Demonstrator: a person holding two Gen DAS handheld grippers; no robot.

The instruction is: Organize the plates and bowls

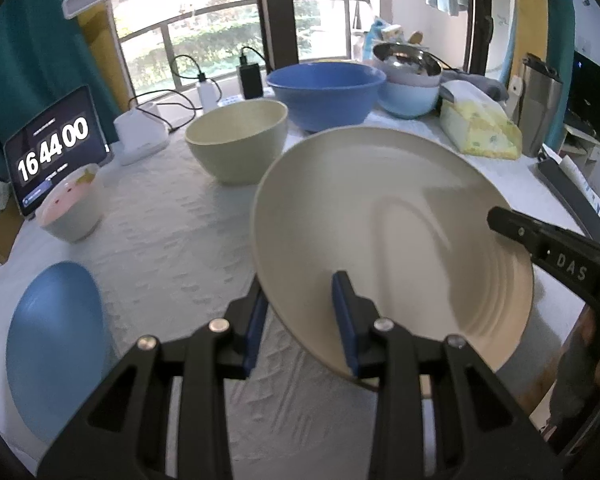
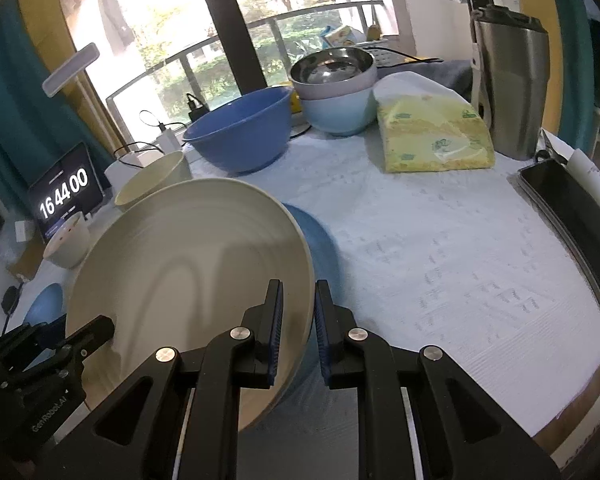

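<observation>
Cream plate (image 1: 380, 216) carried tilted above the table (image 1: 172, 240), left claw (image 1: 300, 320) clamped on its near rim, right claw (image 2: 298, 320) clamped on the opposite rim; both point obliquely downward. To set it well on the blue plate (image 2: 320, 240) beneath, level both claws together, then lower evenly

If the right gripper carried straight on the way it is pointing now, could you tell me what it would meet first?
Probably the blue plate lying on the tablecloth just beyond the cream plate held by the right gripper; depth is uncertain.
</observation>
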